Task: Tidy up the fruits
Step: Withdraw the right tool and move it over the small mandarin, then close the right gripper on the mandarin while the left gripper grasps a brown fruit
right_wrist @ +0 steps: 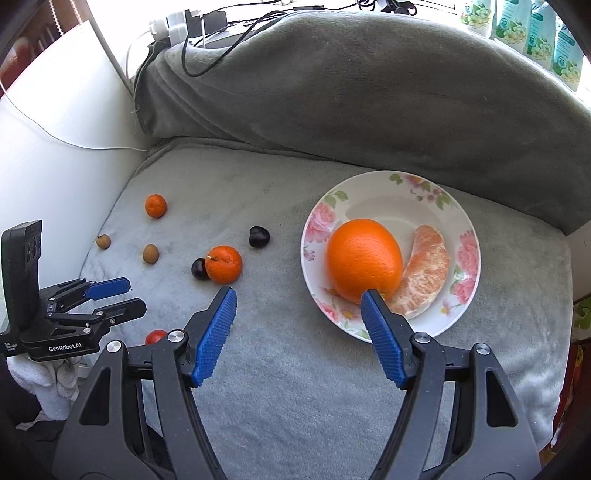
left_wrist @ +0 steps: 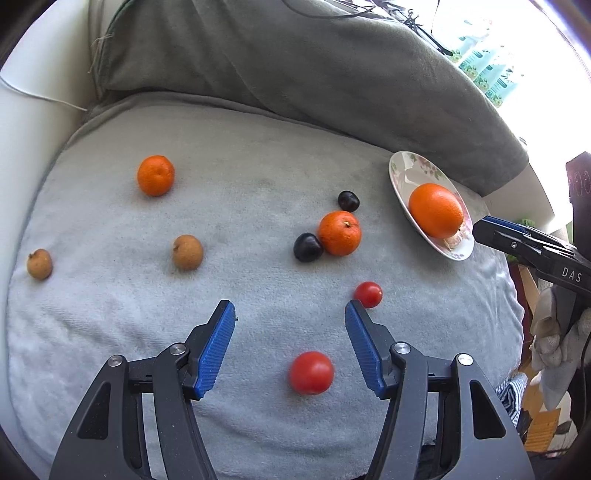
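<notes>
- Setting: a home, living-room or bedroom corner, daylit.
- Soft grey cushion [right_wrist: 295, 387] serves as the work surface; fleece-like nap, rounded edges.
- Darker grey blanket [right_wrist: 369, 92] draped over a bolster or backrest behind it.
- White padded armrest or wall panel [right_wrist: 55, 129] on the left, a thin white cable [right_wrist: 48, 134] trailing across it.
- Chargers and black cords [right_wrist: 207, 26] heaped on a ledge behind the blanket.
- Floral-printed packs [right_wrist: 535, 33] lined up against a bright window.
- Flower-patterned china plate [right_wrist: 406, 184], household tableware.
</notes>
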Available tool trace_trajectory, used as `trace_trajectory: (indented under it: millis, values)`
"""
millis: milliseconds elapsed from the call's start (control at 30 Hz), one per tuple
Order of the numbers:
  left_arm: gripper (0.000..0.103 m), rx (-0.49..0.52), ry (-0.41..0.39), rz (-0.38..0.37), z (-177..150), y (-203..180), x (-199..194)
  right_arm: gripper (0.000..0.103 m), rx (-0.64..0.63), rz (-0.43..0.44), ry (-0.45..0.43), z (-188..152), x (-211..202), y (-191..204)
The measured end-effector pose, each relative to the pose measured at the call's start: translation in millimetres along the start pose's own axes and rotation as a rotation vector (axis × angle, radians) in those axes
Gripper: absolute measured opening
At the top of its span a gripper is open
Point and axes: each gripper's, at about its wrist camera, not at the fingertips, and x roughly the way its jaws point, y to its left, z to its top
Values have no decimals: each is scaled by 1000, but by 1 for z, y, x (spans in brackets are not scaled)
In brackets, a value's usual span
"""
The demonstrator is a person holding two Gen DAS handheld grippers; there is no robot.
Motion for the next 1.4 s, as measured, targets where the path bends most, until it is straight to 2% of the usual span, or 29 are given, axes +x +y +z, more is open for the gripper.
trace_trajectory:
  millis: [133, 333, 433, 533, 733, 1133, 1267, 1400]
  values:
    - [60, -28, -10, 21, -4, 13, -3, 72, -27, 34, 25, 4, 13, 15]
    - [60, -88, -39, 62, -3, 39, -10, 61, -55, 80, 74, 10, 37, 32]
    - [51, -104, -42, 72, 0, 48, -8, 53, -58, 104, 95, 13, 48, 38]
    - [50, -116, -42, 78, 5, 55, -2, 47, -71, 118, 117, 16, 57, 44]
    - [46, -146, -35, 56, 14, 62, 9, 47, -86, 141, 148, 25, 75, 54]
    - [44, -174, -6, 47, 21, 73, 27, 47, -107, 136, 217, 29, 109, 58]
    - [38, -176, 9, 44, 22, 75, 33, 47, -115, 136, 230, 30, 116, 60]
    - [36, -211, 13, 28, 23, 82, 36, 47, -113, 135, 234, 31, 119, 59]
